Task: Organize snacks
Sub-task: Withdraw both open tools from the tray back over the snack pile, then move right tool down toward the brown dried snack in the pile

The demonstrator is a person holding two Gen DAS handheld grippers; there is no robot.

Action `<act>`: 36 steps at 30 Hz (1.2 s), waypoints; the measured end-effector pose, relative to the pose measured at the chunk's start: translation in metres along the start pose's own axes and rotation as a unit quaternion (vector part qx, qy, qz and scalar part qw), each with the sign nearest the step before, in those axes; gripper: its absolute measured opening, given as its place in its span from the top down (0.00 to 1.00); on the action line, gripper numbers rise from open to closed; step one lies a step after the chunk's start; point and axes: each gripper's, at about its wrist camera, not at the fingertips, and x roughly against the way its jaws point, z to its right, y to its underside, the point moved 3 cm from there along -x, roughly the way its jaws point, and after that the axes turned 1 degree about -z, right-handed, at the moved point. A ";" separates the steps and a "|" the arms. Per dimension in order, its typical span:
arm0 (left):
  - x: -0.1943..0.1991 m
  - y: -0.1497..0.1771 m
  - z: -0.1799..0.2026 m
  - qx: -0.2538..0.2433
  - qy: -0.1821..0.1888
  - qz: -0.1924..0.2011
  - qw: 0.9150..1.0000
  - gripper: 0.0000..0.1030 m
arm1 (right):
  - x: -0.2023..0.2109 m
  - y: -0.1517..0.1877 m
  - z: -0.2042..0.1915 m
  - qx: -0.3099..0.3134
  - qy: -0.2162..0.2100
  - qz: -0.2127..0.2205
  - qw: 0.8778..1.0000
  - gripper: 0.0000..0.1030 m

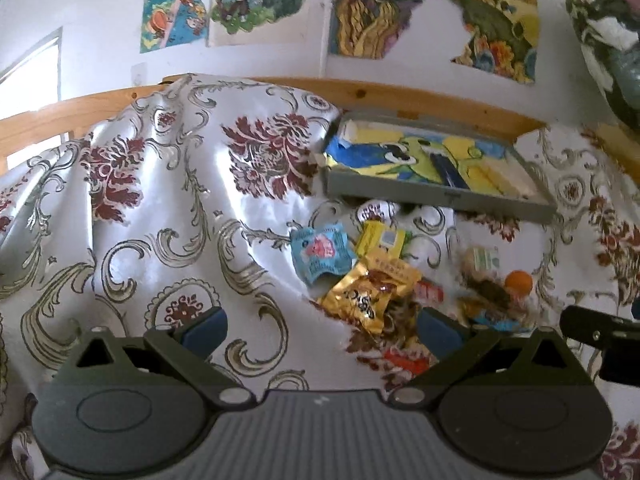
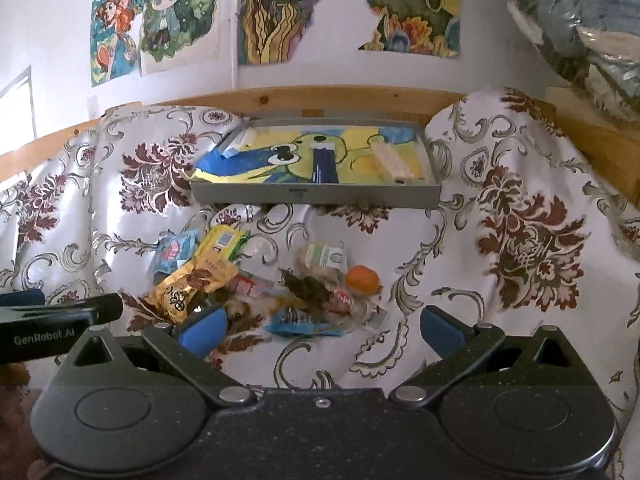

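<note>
Both claws, left claw (image 1: 322,330) and right claw (image 2: 322,330), gape released; snack pile (image 2: 260,284) blurred, overlapping wrappers indistinct.

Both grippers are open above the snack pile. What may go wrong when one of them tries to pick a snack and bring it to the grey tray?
1. The snacks overlap: the gold packet lies on its neighbours, so a hand-held gripper may pinch two or drag others.
2. The orange ball is round and could roll away if nudged.
3. The cloth is wrinkled and loose; the fingers may catch it. The tray sits on that cloth and might shift.
</note>
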 end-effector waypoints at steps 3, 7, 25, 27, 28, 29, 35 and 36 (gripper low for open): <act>-0.001 -0.001 0.002 -0.007 0.004 -0.001 1.000 0.00 | -0.003 0.000 0.002 -0.005 0.001 -0.005 1.000 0.01; -0.003 -0.001 0.003 -0.014 0.004 -0.004 1.000 0.00 | -0.006 0.000 0.004 -0.009 0.006 -0.010 1.000 0.01; -0.019 -0.004 0.013 -0.038 0.022 -0.024 0.999 0.00 | -0.028 -0.012 0.011 -0.002 0.001 -0.038 0.999 0.01; -0.024 -0.004 0.017 -0.036 0.030 -0.029 0.998 0.00 | -0.030 -0.018 0.015 -0.007 -0.003 -0.036 0.999 0.01; -0.027 -0.005 0.019 -0.036 0.034 -0.031 0.998 0.00 | -0.032 -0.021 0.017 -0.011 -0.005 -0.037 0.999 0.01; -0.029 -0.005 0.021 -0.038 0.037 -0.032 0.998 0.00 | -0.032 -0.023 0.019 -0.014 -0.008 -0.038 0.999 0.01; -0.041 -0.008 0.033 -0.050 0.089 -0.034 0.994 0.00 | -0.043 -0.036 0.033 -0.029 -0.045 -0.047 0.997 0.01; -0.043 -0.009 0.034 -0.049 0.102 -0.034 0.993 0.00 | -0.047 -0.038 0.035 -0.030 -0.052 -0.052 0.997 0.01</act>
